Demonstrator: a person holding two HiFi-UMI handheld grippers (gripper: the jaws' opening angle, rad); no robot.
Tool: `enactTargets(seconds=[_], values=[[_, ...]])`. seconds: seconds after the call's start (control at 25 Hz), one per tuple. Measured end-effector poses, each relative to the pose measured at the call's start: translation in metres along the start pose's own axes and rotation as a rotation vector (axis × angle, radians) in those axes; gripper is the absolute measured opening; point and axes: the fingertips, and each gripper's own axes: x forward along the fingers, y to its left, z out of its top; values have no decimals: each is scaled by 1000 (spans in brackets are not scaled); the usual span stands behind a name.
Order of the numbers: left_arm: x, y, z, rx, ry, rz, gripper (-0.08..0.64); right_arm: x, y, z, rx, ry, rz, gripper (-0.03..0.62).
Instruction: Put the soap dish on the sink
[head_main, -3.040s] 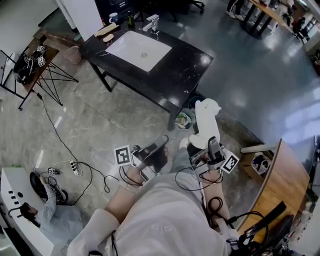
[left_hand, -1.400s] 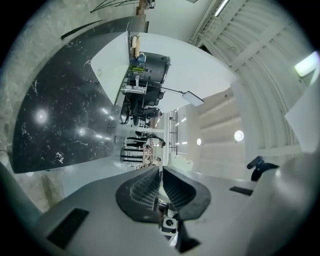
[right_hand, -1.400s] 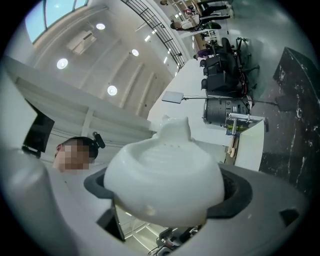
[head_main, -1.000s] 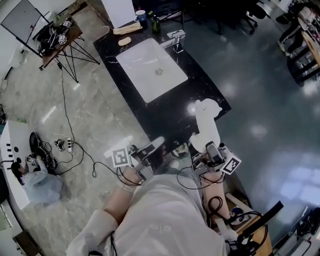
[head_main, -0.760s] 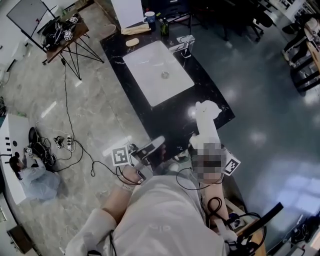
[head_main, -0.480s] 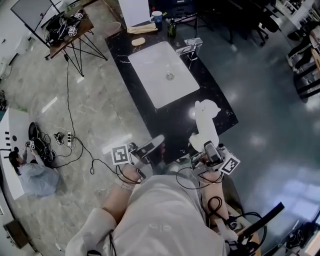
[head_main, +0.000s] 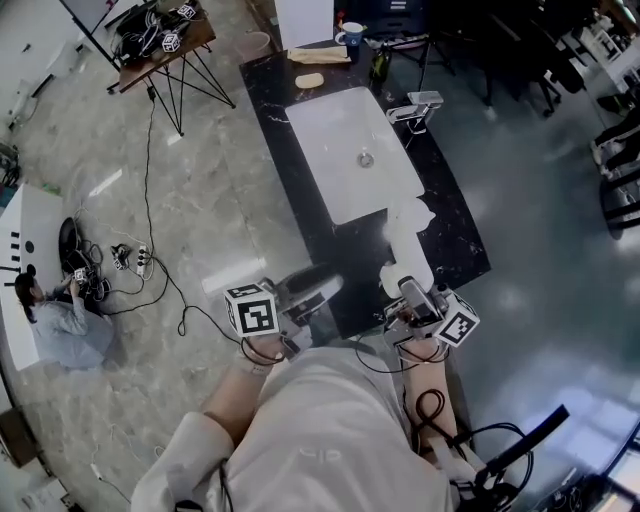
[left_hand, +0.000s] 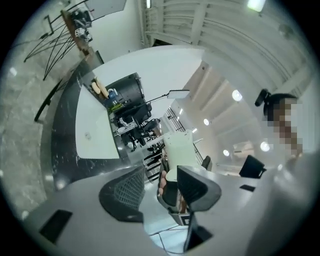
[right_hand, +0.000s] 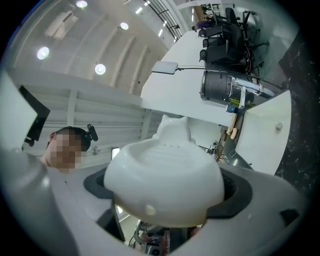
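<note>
White soap dish (head_main: 408, 240) is clamped in the right hand-held gripper (head_main: 404, 288), up in the air above the near end of the black counter (head_main: 462, 240) and apparently not touching it. The left hand-held gripper (head_main: 312, 292) is opening its jaws, with nothing between them. The carrying step is in hand. Next, the dish needs to travel forward, come down on bare counter beside the white sink (head_main: 350, 150), and be let go.

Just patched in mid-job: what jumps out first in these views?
The white soap dish, clamped in the right gripper, juts up above the near end of the black counter. Beyond it lies the white sink basin. The left gripper hangs alongside, fingers opening with nothing between them.
</note>
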Motion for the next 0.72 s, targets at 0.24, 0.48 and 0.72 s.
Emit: enactTargets(seconds=[0.24,0.48,0.72], values=[[-5,27,9,262,74,136,219,35,-26,-16,-53,103,-54,500],[-17,73,32,418,107,257,235,79,-71,-37,-103,202,-111,500],[-29,113,48,563,162,402,235,110,-116,-62,-228,350,-214,501]])
